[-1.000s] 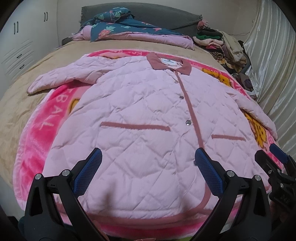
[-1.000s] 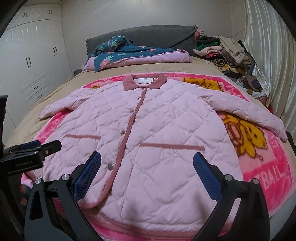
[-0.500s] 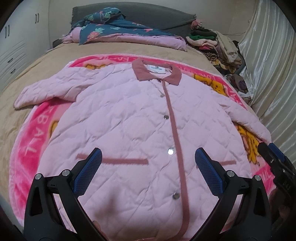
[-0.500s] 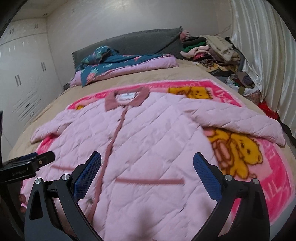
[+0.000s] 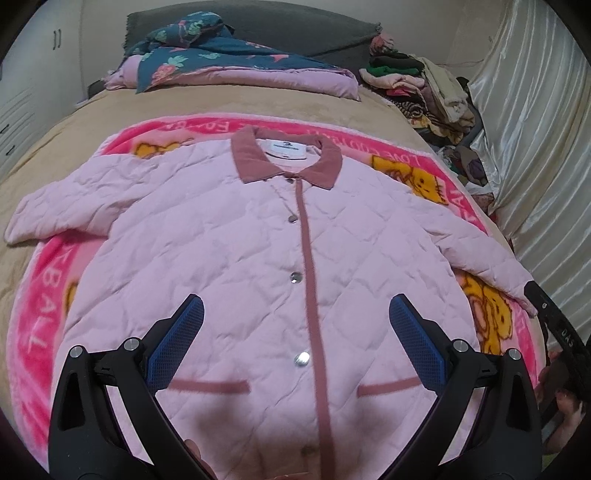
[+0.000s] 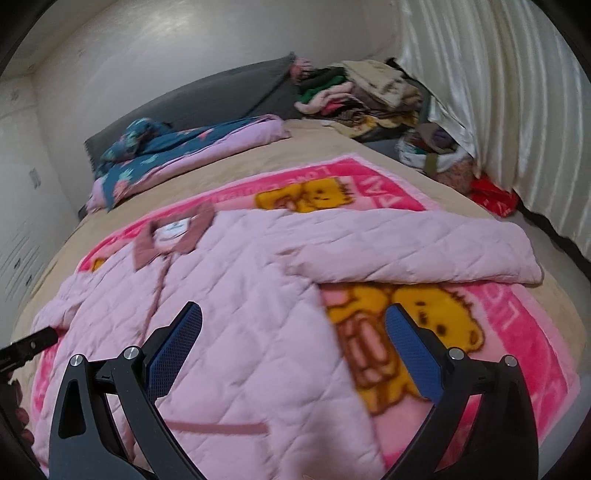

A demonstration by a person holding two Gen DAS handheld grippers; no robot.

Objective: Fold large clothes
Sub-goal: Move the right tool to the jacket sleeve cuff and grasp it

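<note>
The bed [image 5: 48, 147] carries a tan cover, and a pink cartoon blanket [image 5: 40, 317] lies flat on it. The blanket's near and right edges show bare margin in the right wrist view; a white curtain [image 6: 498, 110] closes in the right side. A heap of clothes [image 5: 424, 88] fills the far right corner, and a folded floral quilt [image 5: 221, 62] lies along the grey headboard [image 5: 295, 26].

The jacket [image 5: 229, 258], the task item, lies front up in the middle of the blanket, buttoned, collar [image 5: 255, 162] toward the headboard. Both sleeves are spread outward; the right sleeve [image 6: 406, 251] extends across the blanket toward the curtain.

Compared with a second ago, both cameras have advanced up the garment: the hem, then in view, is now cut off below, and the right wrist view has swung toward the right sleeve.

The jacket fabric is quilted in a diamond pattern, with dusty-rose trim on placket and pocket edges, and metal snaps. The blanket is plush.

The left gripper [image 5: 295, 317] hovers above the lower front with its jaws spread wide, holding nothing. The right gripper [image 6: 293, 325] is equally wide apart and empty, above the jacket's right side edge.
</note>
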